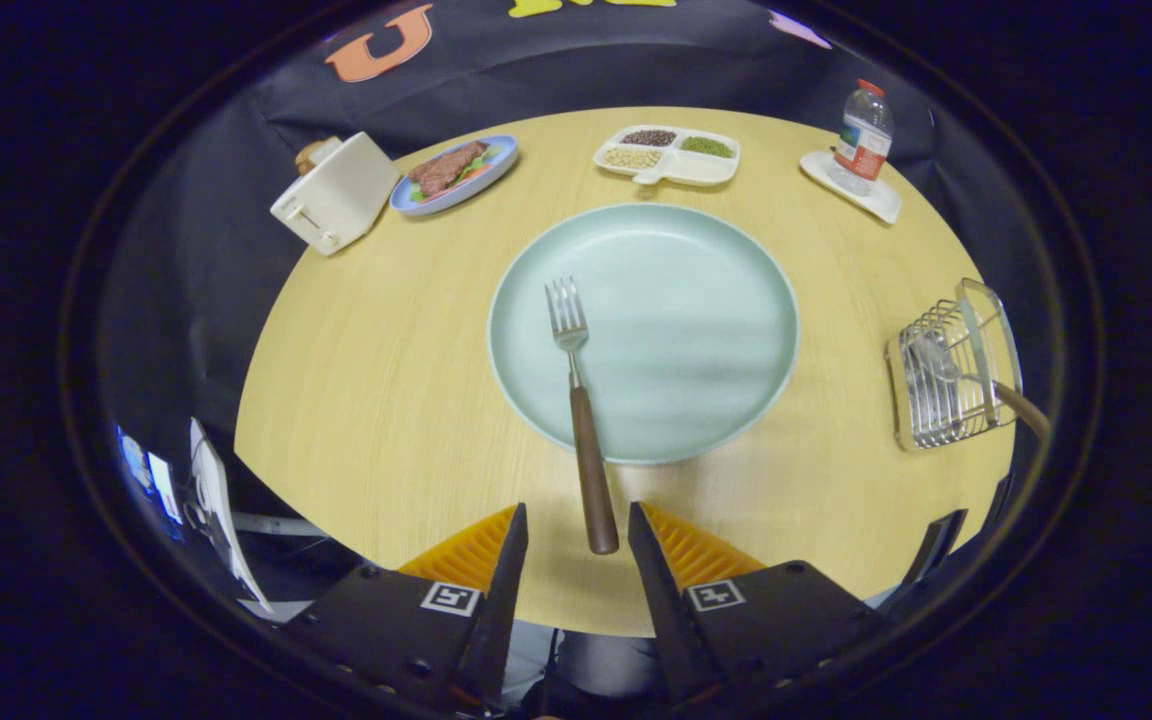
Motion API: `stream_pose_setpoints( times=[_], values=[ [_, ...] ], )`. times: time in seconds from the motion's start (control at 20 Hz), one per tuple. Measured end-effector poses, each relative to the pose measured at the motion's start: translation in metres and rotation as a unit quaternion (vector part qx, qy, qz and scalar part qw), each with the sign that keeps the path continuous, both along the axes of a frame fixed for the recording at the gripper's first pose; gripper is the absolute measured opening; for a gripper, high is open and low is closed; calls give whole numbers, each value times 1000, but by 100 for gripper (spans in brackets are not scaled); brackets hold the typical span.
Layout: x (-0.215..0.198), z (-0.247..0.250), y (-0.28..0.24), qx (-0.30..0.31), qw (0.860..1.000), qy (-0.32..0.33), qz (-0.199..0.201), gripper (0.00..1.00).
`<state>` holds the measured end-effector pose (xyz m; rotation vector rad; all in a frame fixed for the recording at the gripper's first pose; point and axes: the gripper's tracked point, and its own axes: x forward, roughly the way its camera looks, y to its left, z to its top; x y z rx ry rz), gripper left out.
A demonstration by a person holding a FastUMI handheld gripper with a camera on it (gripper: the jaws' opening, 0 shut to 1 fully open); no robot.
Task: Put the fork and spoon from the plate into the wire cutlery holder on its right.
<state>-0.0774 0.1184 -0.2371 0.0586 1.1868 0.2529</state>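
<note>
1. My gripper [576, 525] hangs over the near edge of the round wooden table [376, 400], its two fingers spread apart with nothing pressed between them.
2. The fork [581, 420] lies with its tines on the pale green plate [716, 300] and its brown handle running off the plate's near rim toward me; the handle's end sits in the gap between my fingertips, and neither finger touches it.
3. The plate sits at the middle of the table, just ahead of my fingers.
4. The wire cutlery holder [941, 375] stands to the right of the plate, well apart from it, near the table's right edge. A brown handle [1026, 405] sticks out of it toward the table edge, with a spoon-like bowl [931, 355] showing through the wires; I cannot tell for sure that it is the spoon.
5. Beyond the plate, along the far edge: a white toaster [336, 195], a blue plate of food [456, 172], a divided dish [671, 155] of beans, and a bottle [864, 135] on a white tray [851, 188].
</note>
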Motion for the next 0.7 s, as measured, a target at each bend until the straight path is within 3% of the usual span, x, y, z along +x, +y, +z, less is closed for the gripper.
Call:
stream_pose_setpoints(
  times=[0.15, 0.35, 0.4, 0.6, 0.65, 0.7],
  values=[
    [6, -5, -3, 7, 1000, 9, -24, 30],
    [15, -25, 4, 16, 999, 15, -28, 34],
    [15, -8, -1, 8, 999, 16, -28, 11],
    [19, -11, 4, 2, 1000, -4, -11, 11],
    [15, -12, 7, 8, 1000, -3, -4, 1],
    [13, -10, 9, 15, 1000, -1, 0, 1]
  ],
)
